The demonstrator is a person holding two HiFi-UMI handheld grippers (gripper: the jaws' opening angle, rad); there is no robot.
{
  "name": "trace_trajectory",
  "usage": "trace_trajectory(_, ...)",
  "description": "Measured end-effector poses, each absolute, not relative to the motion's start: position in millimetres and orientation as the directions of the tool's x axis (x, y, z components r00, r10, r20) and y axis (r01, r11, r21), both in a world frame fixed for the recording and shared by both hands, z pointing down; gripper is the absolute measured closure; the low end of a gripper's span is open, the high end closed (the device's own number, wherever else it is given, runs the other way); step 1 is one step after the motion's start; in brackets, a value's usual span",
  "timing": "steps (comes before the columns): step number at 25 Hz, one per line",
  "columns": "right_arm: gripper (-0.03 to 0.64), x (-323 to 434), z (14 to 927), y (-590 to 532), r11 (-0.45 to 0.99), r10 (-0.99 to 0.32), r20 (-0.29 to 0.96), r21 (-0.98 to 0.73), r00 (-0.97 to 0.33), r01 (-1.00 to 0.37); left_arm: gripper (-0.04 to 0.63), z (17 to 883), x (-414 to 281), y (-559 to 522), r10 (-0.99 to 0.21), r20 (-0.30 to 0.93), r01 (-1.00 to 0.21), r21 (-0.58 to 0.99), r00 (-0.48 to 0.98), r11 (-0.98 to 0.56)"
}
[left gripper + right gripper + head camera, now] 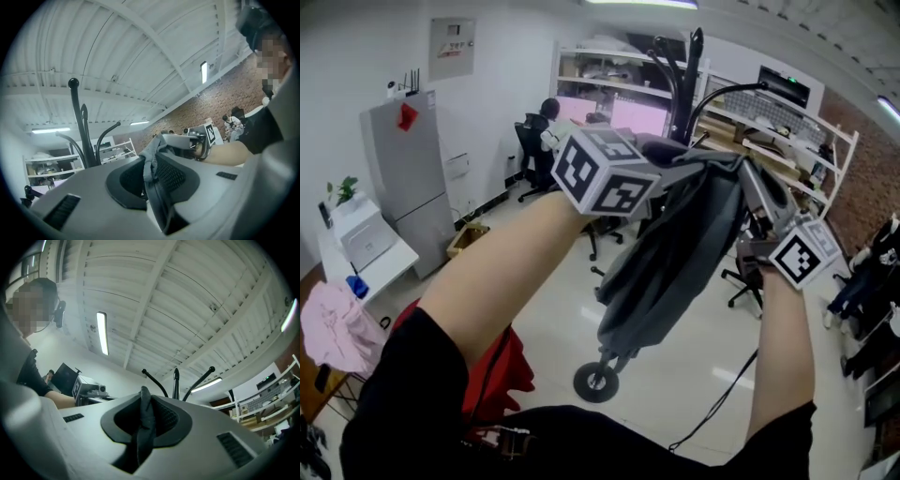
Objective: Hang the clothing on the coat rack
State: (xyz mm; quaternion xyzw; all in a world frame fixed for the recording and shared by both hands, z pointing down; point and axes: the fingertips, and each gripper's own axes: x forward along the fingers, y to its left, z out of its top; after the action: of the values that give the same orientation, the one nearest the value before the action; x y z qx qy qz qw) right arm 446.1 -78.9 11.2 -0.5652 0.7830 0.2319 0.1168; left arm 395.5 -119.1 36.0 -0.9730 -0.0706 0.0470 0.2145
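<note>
A dark grey garment (675,258) hangs in folds between my two raised grippers. My left gripper (686,165), behind its marker cube, is shut on the garment's upper edge. My right gripper (754,184) is shut on the same edge a little to the right. The black coat rack (684,80) stands just behind the cloth, its round base (596,382) on the floor below. In the left gripper view, grey fabric (151,159) is pinched between the jaws, and the rack's hooks (79,126) rise to the left. In the right gripper view, dark fabric (144,420) is clamped, with the hooks (176,383) straight ahead.
A grey fridge (408,178) stands at the left wall. Pink cloth (337,328) lies on a stand at the lower left, and a red item (502,375) sits beside me. White shelving (778,117) and office chairs stand behind the rack. A black cable (722,398) crosses the floor.
</note>
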Motion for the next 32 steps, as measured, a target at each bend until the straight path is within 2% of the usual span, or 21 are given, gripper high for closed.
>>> trace_trajectory(7,0.571,477.1,0.3,-98.0,0.202,-0.85,-0.452,0.196,-0.271,-0.96,0.549,18.0,416.9,-126.0,0.141,-0.083,0.099,-0.383,0.987,-0.918)
trace_trajectory(11,0.571,494.4,18.3,-120.5,0.179,-0.888,-0.403,0.137,-0.219,-0.974,0.549,28.2,430.5,-144.9,0.106,-0.065,0.079,-0.33,0.992,-0.941)
trace_trajectory(19,0.563,506.2,75.2,-130.4,0.315,-0.894,-0.359,-0.074,-0.269,-0.946,0.548,84.4,443.2,-166.4,0.118,-0.015,0.113,-0.199,0.993,-0.973)
trace_trajectory(22,0.563,502.6,88.4,-124.1,0.414,-0.862,-0.386,-0.162,-0.329,-0.896,0.548,93.4,445.6,-158.8,0.163,-0.057,0.155,-0.127,0.985,-0.98)
trace_trajectory(26,0.563,485.0,99.5,-117.9,0.496,-0.822,-0.414,-0.184,-0.391,-0.848,0.546,101.5,442.1,-153.6,0.191,-0.137,0.187,-0.039,0.972,-0.981)
trace_trajectory(32,0.558,486.2,111.2,-110.3,0.426,-0.842,-0.426,-0.15,-0.33,-0.892,0.538,109.9,431.1,-150.5,0.178,-0.23,0.18,-0.014,0.957,-0.984)
